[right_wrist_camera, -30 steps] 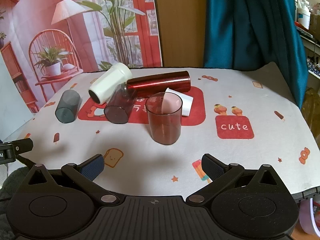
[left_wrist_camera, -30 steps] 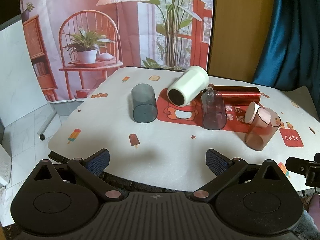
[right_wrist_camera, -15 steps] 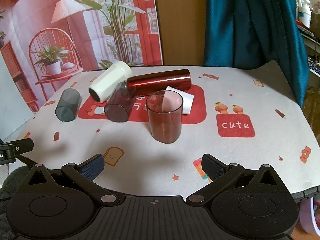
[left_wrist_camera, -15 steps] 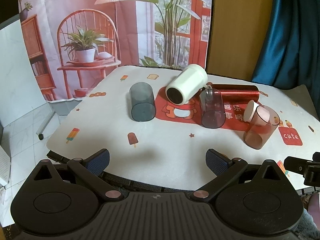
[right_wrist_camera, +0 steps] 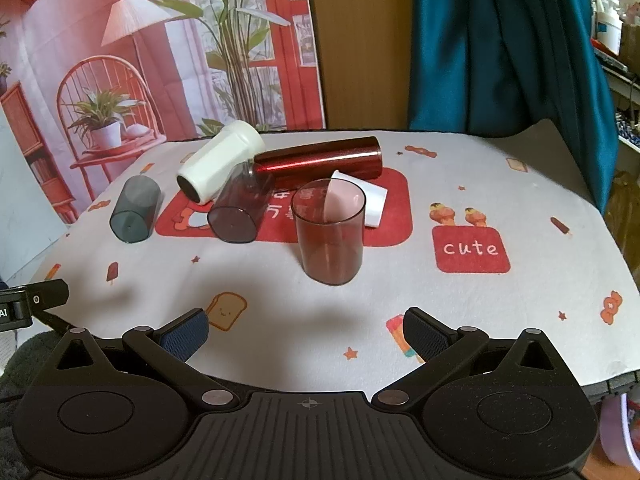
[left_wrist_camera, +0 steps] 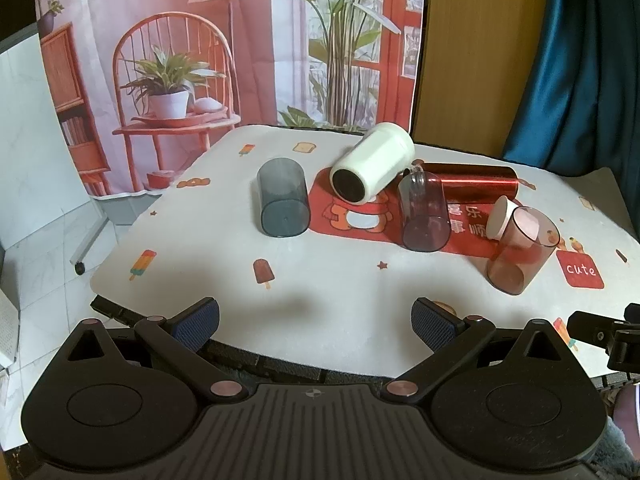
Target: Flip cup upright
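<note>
Nearest, both the right gripper (right_wrist_camera: 306,330) and the left gripper (left_wrist_camera: 316,316) hang spread, holding nothing. Ahead of the right one stands an empty translucent red plastic cup (right_wrist_camera: 329,236), upright; beyond lie a smoky purple tumbler (right_wrist_camera: 239,210), a grey tumbler (right_wrist_camera: 135,214), a white bottle (right_wrist_camera: 220,166) and a red metal flask (right_wrist_camera: 320,162).

Tablecloth (right_wrist_camera: 460,320) — white, popsicle and toast prints, red panels. Cups: clear red (right_wrist_camera: 329,236), smoky grey (right_wrist_camera: 135,214), purple-tinted (right_wrist_camera: 239,210), cream (right_wrist_camera: 218,166) — metallic red tumbler (right_wrist_camera: 320,159).
</note>
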`<state>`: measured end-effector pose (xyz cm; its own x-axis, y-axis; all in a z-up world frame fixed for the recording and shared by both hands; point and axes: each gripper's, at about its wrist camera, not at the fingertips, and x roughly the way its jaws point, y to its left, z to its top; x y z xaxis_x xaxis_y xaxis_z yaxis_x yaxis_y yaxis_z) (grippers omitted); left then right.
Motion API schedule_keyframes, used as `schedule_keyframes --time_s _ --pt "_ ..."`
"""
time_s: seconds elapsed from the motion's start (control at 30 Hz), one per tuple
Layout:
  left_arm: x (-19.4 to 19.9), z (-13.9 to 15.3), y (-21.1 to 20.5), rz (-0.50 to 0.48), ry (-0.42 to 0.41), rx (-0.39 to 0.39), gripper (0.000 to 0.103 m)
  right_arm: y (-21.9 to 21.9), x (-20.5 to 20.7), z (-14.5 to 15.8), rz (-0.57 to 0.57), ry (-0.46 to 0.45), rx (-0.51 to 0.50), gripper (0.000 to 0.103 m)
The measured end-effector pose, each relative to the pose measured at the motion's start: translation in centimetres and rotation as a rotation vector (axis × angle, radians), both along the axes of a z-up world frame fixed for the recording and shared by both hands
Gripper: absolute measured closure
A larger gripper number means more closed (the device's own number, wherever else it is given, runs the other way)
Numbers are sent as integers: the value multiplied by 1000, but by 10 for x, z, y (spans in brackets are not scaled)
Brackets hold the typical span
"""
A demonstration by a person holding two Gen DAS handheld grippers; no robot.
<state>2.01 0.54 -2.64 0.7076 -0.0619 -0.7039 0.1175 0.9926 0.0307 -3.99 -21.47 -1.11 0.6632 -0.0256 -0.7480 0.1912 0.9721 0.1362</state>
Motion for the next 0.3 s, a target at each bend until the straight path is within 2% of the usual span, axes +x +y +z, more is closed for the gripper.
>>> schedule_keyframes --time_s 0.3 --pt "-2 0 -1 -13 -14 6 0 -1 0 -1 -1 3 5 0"
